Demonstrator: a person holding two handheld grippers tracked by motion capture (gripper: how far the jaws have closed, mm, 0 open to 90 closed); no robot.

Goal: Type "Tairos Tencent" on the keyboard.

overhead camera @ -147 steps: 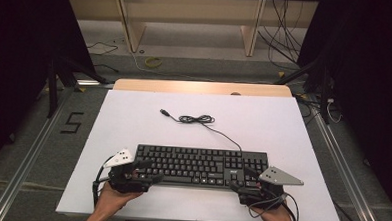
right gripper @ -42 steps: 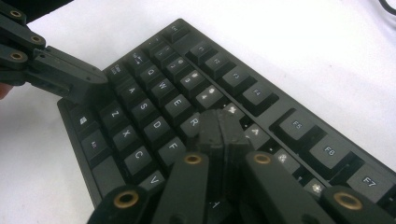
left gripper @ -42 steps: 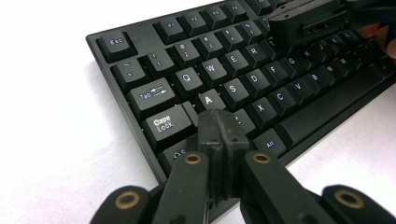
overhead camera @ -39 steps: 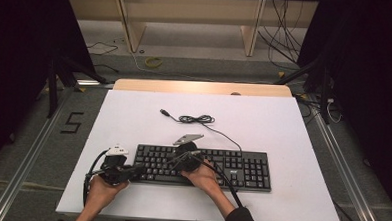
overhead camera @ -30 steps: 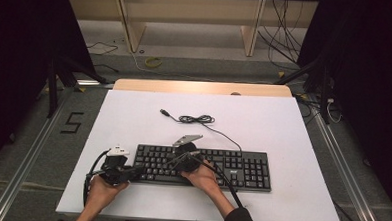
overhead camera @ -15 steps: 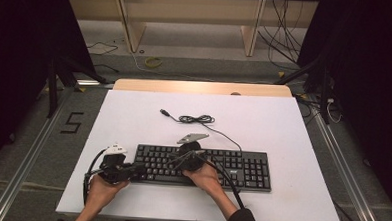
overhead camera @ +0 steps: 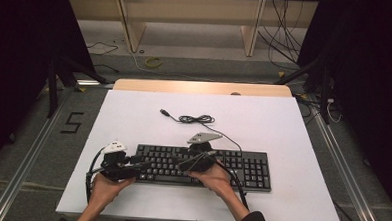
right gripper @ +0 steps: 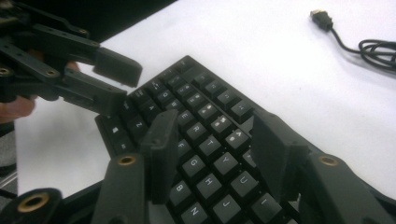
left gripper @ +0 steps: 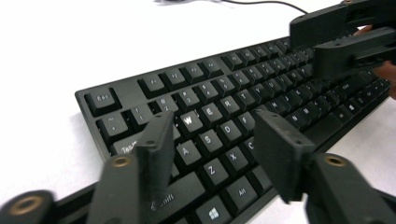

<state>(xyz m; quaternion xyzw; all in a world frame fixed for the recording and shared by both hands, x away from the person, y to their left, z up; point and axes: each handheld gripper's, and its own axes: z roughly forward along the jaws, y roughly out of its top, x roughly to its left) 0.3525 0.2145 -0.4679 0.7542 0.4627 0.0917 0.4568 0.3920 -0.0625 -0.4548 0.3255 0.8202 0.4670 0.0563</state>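
A black keyboard (overhead camera: 241, 170) lies across the near half of the white table (overhead camera: 293, 135), and its cable (overhead camera: 198, 119) runs back to a loose USB plug (overhead camera: 163, 111). My left gripper (overhead camera: 140, 165) hovers over the keyboard's left end, pointing right. Its jaws have just been opening and stand open above the letter keys (left gripper: 208, 139), with nothing gripped. My right gripper (overhead camera: 177, 163) points left over the middle keys; its jaws have also just been opening and are open. The two grippers' tips face each other closely (right gripper: 116, 79).
The table's wooden back edge (overhead camera: 200, 87) borders a floor with loose cables and a yellow ring (overhead camera: 152, 62). Metal rails (overhead camera: 29, 158) run along both sides of the table. The plug (right gripper: 322, 17) and coiled cable lie behind the keyboard.
Both grippers' jaws have spread from shut to open. The right gripper has lifted and shifted slightly over the keys, while the left hand has stayed in place.
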